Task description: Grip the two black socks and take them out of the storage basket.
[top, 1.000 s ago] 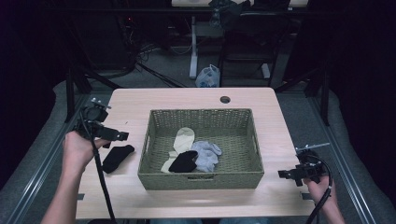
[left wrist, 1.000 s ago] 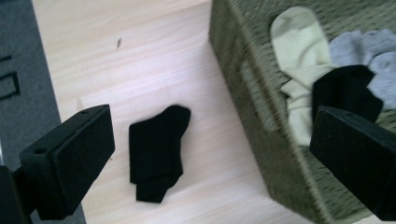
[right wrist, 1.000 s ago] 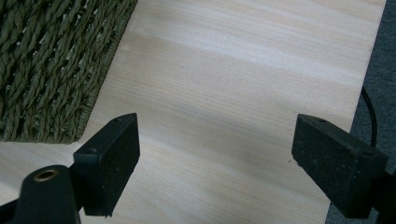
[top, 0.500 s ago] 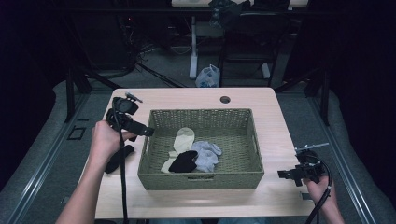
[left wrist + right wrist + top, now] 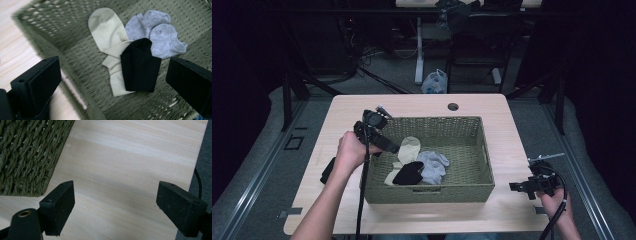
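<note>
The left gripper hung over the basket's near wall, jaws wide and empty, the black sock just ahead atop the cream sock. A low approach might catch that rim or pinch both socks. The basket floor beyond lay open.

**Colours and patterns: basket, socks, tongs, surface**

- Basket: olive green, woven rope-like weave on walls and floor.
- Cream sock: pale cream, plain, fine knit.
- Black sock in the basket: solid black, fine ribbed texture.
- Grey socks: light heather grey, plain.
- Black sock near the left edge of the surface: black.
- Surface: light wood, faint straight grain.
- Left tongs: matte black jaws.
- Right tongs: matte black jaws; black cable.
</note>
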Demonstrator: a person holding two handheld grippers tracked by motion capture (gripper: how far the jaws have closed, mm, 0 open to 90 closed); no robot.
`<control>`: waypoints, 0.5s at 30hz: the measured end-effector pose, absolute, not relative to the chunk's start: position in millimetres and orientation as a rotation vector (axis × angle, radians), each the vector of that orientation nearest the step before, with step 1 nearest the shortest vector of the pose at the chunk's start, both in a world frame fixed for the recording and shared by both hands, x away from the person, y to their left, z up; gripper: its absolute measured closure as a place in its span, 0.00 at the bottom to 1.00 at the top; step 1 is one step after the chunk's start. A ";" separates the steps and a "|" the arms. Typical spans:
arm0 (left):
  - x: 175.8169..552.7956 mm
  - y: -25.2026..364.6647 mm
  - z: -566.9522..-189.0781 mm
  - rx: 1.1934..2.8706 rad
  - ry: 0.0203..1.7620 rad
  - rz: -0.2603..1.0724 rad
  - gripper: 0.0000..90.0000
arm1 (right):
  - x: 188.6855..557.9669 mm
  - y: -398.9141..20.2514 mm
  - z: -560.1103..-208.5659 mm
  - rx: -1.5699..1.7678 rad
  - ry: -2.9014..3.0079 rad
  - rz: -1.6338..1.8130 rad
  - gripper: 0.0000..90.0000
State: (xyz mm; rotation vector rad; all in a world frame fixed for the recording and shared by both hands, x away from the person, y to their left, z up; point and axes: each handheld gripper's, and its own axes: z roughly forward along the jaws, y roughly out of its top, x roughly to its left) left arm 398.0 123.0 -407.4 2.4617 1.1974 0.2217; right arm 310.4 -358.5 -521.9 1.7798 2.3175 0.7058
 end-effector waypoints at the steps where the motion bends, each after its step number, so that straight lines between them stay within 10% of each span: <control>1: 398.0 123.0 -407.4 2.462 1.197 0.222 0.00 | 310.5 -358.5 -521.9 1.779 2.318 0.706 0.16; 15: 407.6 88.5 -461.3 2.567 1.173 0.100 0.06 | 310.1 -358.5 -521.6 1.780 2.315 0.707 0.16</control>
